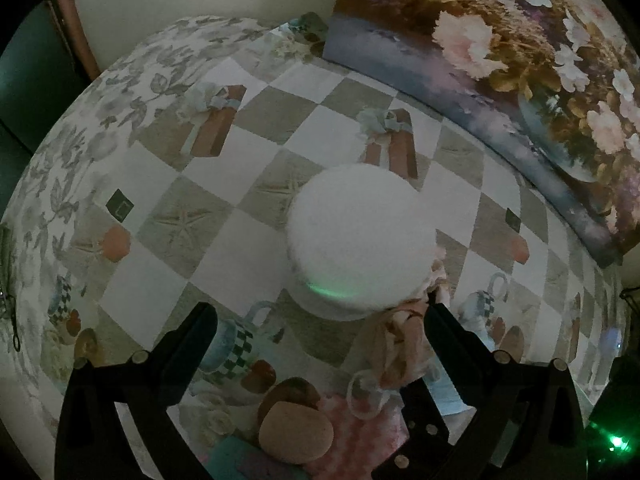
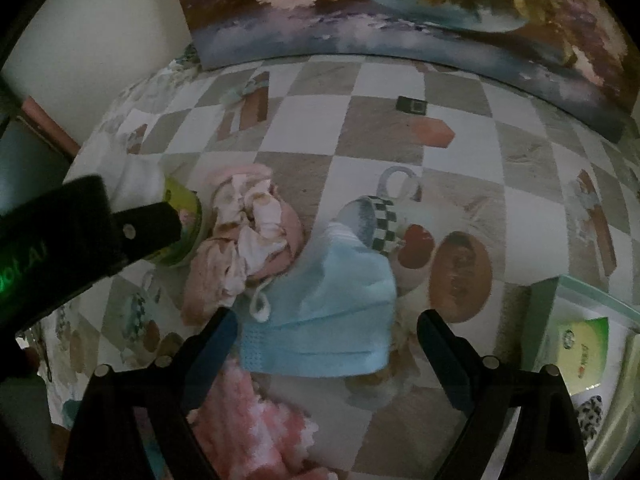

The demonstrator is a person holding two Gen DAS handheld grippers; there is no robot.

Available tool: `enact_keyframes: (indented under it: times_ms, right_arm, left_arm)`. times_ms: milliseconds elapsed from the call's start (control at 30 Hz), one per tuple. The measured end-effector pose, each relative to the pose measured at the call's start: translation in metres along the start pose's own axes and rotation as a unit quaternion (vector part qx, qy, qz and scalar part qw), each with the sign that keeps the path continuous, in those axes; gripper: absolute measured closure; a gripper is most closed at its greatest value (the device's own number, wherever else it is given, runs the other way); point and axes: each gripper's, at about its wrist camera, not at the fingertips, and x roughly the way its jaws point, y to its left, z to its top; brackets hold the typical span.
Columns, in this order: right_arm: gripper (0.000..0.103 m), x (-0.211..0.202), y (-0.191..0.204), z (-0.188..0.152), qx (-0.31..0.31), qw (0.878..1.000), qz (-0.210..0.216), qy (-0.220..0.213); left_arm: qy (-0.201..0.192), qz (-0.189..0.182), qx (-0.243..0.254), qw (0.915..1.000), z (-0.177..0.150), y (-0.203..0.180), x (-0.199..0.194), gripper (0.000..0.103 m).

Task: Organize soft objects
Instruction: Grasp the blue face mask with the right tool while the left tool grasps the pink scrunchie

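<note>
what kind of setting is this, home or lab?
Most likely a home, hedged: a table under a checkered printed tablecloth, a floral painting leaning at the back, and household soft items such as a blue face mask and a crumpled pink cloth.

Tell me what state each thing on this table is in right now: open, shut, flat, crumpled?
left gripper: open, holding nothing
right gripper: open, holding nothing
blue face mask: lying flat, between the right gripper's fingers
pink-and-white cloth: crumpled in a heap
white round puff: resting on the table, untouched
pink fluffy cloth: bunched at the near edge
clear box: open at the top, items inside
</note>
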Motion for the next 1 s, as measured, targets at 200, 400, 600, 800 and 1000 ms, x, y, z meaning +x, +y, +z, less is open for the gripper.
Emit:
enact_keyframes:
  times_ms: [200,400,600,800,1000]
  right_arm:
    - [0.013,0.008,0.005,-0.002,-0.014,1.000,-0.025,-0.009]
    - [0.030,0.004,0.005,-0.007,-0.028,0.998,-0.043,-0.024]
    - [0.043,-0.001,-0.003,-0.011,-0.028,0.998,-0.045,-0.038]
    - [0.057,-0.005,-0.013,-0.010,-0.033,0.998,-0.041,-0.043]
    - [0.063,-0.007,-0.025,-0.008,-0.026,0.998,-0.032,-0.042]
  left_arm:
    - [0.006,-0.001,-0.006,1.0000,0.000,0.003,0.004,0.000]
    - [0.012,-0.010,0.005,0.9999,0.000,-0.006,0.004,0.000]
    - [0.021,-0.026,0.009,0.9994,-0.002,-0.016,0.007,0.001]
    - [0.027,-0.047,0.012,0.9985,-0.005,-0.025,0.011,0.008]
    - [0.031,-0.064,0.014,0.9974,-0.008,-0.036,0.017,0.019]
